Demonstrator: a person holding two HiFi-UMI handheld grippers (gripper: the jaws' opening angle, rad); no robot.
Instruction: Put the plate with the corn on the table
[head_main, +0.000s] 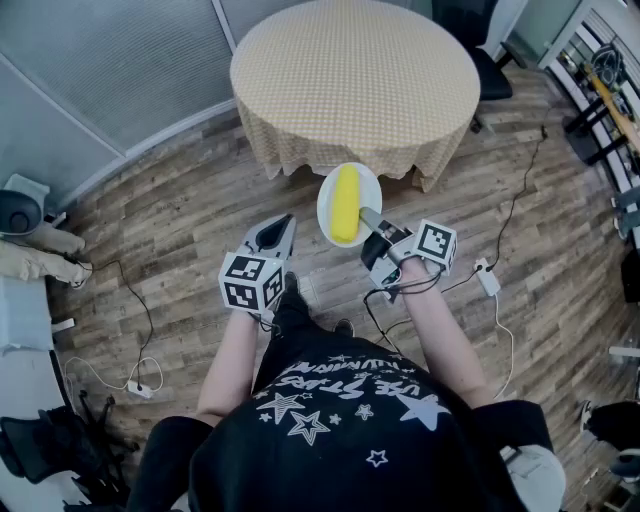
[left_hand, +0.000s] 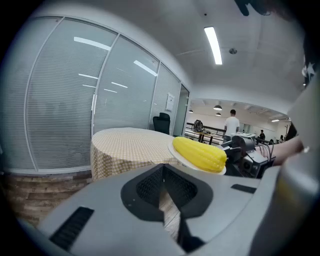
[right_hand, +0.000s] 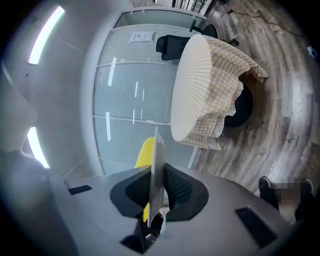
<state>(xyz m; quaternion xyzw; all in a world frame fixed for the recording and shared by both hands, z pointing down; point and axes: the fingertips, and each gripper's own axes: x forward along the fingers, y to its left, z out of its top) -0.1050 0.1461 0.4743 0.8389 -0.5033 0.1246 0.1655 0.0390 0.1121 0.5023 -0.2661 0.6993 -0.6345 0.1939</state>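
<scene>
Right gripper (head_main: 368, 218) clamps the near rim of a round white plate (head_main: 326, 207) bearing one whole yellow corn cob (head_main: 346, 203) ahead of its jaws; left gripper (head_main: 283, 226) is closed and empty.

A round white plate (head_main: 368, 190) hangs over the wood floor (head_main: 180, 220), just short of the round, check-clothed bench (head_main: 355, 75), its rim pinched in the right gripper (head_main: 368, 220). A yellow corn (head_main: 345, 203) lies along it.
</scene>
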